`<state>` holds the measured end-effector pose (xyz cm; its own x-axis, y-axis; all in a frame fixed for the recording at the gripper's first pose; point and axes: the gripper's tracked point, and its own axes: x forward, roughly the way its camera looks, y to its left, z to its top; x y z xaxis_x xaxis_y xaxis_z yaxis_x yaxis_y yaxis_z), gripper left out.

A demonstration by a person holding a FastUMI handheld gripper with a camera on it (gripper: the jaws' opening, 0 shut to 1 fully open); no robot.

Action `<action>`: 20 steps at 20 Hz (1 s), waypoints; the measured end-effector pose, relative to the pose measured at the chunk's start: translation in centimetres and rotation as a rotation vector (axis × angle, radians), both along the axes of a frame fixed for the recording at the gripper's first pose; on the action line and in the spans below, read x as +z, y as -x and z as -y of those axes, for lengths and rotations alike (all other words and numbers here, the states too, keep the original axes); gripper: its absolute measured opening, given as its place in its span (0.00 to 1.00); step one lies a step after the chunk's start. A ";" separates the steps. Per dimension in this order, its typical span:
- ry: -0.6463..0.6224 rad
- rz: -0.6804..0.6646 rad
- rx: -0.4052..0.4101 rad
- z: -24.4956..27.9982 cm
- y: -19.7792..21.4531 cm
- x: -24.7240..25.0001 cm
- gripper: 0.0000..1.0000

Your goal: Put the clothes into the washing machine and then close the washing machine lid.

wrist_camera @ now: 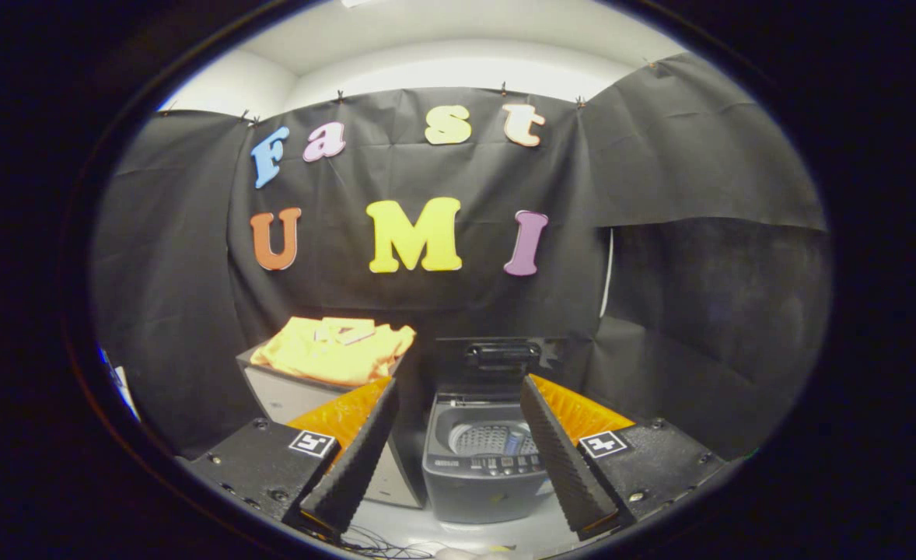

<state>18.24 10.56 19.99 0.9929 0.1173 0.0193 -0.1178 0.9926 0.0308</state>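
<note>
A pile of yellow clothes [335,350] is lying on top of a pale box [291,395]. From the gripper [458,459], the pile is sitting at about eleven o'clock, beyond the left finger. The clothes are folded loosely and their edges are hanging a little over the box's top. They look soft and light, so I think they will bend and droop when lifted. They could slide apart too, because they are lying in layers. A good place to grab would be the thick bunch in the middle of the pile, where many folds are stacking up. Pinching just a thin edge might leave some cloth behind.

Next to the box, at about twelve o'clock, a small gray toy washing machine [483,467] is standing. Its lid [502,354] is standing up at the back, so the round tub [491,439] is showing and waiting for the clothes. The tub's hole looks small, so the soft cloth may need stuffing down before the lid can close.

The gripper's two fingers are spreading wide apart and holding nothing. The left finger is pointing toward the box and the right finger is pointing past the machine's right side. The machine is sitting between them, farther ahead.

Nothing is in the tub yet, so the job is just starting.
</note>
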 end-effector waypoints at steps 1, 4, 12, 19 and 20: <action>0.004 0.000 0.008 -0.9 -1.6 1.1 0.99; 0.016 -0.020 0.041 -4.5 -6.7 3.7 0.99; 0.054 -0.111 0.182 -18.5 -19.3 6.5 0.99; 0.129 -0.251 0.216 -28.3 -26.0 3.1 0.99; 0.137 -0.270 0.208 -29.1 -26.6 2.3 0.99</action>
<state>44.81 39.67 22.32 0.9148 0.3005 -0.2699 -0.3233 0.9453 -0.0433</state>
